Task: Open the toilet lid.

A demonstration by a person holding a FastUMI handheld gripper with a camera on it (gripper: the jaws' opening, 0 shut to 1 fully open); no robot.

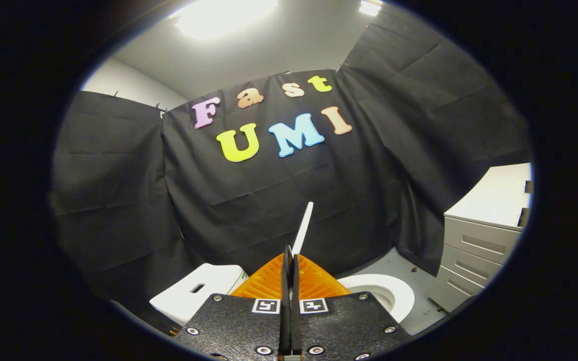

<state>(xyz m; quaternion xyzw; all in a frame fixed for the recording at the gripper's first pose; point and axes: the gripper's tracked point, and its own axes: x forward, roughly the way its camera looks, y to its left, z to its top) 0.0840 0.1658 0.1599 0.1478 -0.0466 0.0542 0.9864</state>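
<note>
I see my gripper (290,260) with its fingers drawn together at six o'clock, and the thin white toilet lid (303,226) rising edge-on from between the tips toward twelve; both fingers appear to press on its lower edge, so I take it as clamped; the lid stands near upright, with the seat (394,296) at four o'clock and the tank (196,291) at eight; I judge the lid stiff, light, smooth plastic, likely slippery; its free edge is the sensible grip; a drawer cabinet (474,250) sits at three.
</note>
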